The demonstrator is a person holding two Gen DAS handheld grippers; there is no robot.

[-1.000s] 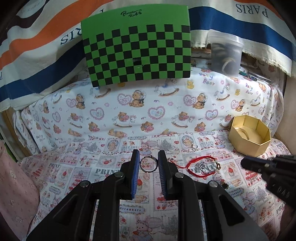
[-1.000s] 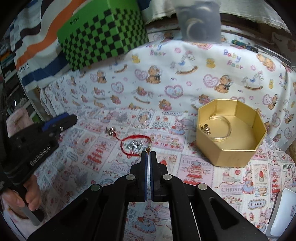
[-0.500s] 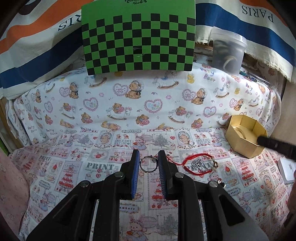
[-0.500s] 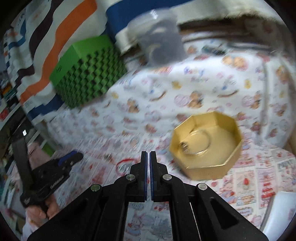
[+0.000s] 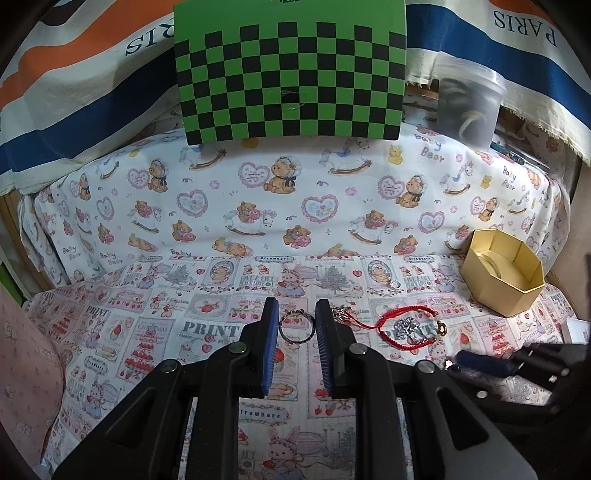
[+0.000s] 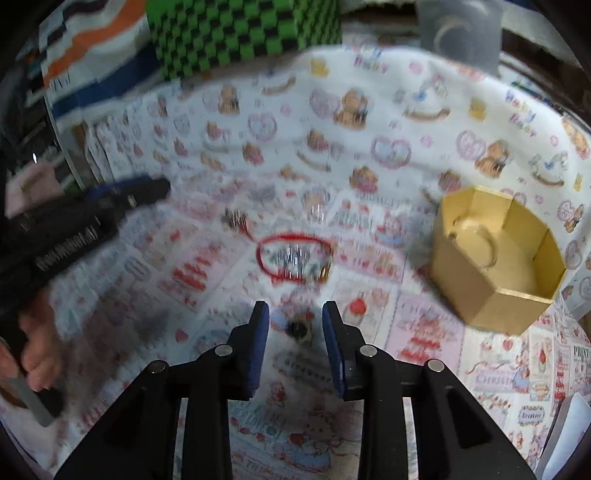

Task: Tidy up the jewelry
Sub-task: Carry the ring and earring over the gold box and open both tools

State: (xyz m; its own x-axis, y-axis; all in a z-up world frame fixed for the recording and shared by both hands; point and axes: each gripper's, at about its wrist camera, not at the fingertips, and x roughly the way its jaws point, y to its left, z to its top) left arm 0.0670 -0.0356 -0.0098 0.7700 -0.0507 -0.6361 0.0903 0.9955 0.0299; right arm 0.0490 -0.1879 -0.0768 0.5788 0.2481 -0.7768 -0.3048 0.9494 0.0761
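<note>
Your right gripper point(image 6: 295, 325), jaws just opening, brackets a small dark ring point(image 6: 299, 328) untouched; red bracelet point(image 6: 291, 258) at 12 o'clock.

Your left gripper point(image 5: 296, 328) stands slightly parted around a silver ring point(image 5: 296, 328); contact cannot be told.

1. I read "PARIS" on the striped cloth point(image 5: 517, 33) behind;
2. "Baby Bear" on the bear-print cloth point(image 5: 295, 206);
3. "PRINT" and "Strawbare" on the patchwork cloth point(image 5: 207, 328)

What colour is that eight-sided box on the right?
Gold, inside and out. The box shows best in the left wrist view.
</note>
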